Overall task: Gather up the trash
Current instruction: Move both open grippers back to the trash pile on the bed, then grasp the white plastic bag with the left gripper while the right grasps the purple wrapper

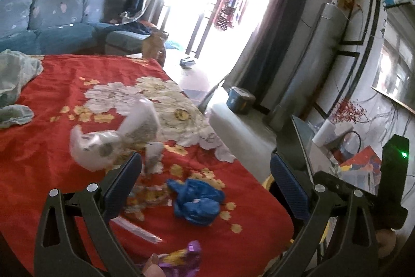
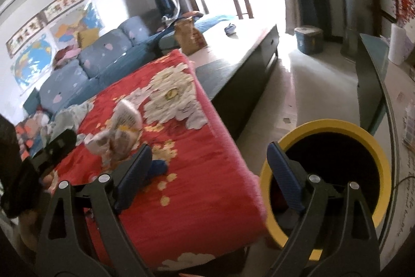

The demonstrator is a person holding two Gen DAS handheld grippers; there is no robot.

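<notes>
Trash lies on a red flowered cloth over a table. A crumpled white plastic bag, a blue crumpled bag, a clear wrapper and a purple wrapper show in the left wrist view. My left gripper is open and empty above the blue bag. My right gripper is open and empty over the table's right edge, beside a yellow-rimmed bin on the floor. The white bag and blue bag also show in the right wrist view.
Pale cloths lie at the table's far left. A blue sofa stands behind. A low dark bench with a paper bag runs beyond the table. A blue bucket stands near the curtains. A glass-topped stand is on the right.
</notes>
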